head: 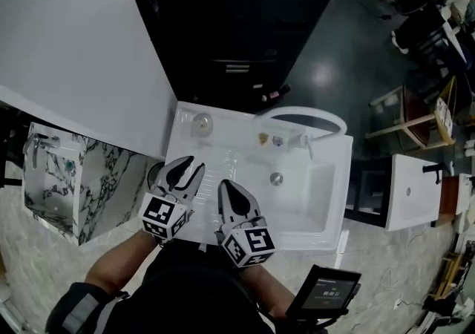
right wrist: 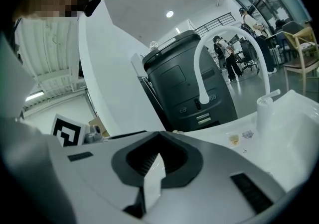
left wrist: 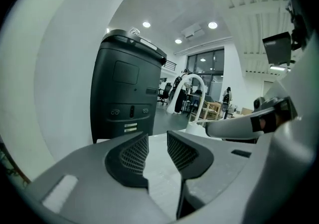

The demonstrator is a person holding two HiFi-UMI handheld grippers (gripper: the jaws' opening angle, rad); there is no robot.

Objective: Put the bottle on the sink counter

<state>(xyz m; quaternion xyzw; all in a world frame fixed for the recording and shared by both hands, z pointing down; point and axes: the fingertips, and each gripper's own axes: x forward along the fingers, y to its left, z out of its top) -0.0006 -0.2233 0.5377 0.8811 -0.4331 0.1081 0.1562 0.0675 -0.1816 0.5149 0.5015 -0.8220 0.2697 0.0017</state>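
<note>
Bottle (head: 201,125): small clear round thing, likely it, stands at the back left of the sink counter (head: 223,143), apart from both grippers. Placement looks done; only backing off remains.

Left gripper (head: 193,164): jaws narrowly parted, empty. Right gripper (head: 225,185): pressed together, empty.

Faucet (head: 304,113) arches over the basin (head: 300,191). Nothing obstructs.

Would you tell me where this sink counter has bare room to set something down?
On the sink counter, the flat strip left of the basin is bare, between the bottle at the far corner and the left gripper. The back ledge by the faucet is crowded with small items.
</note>
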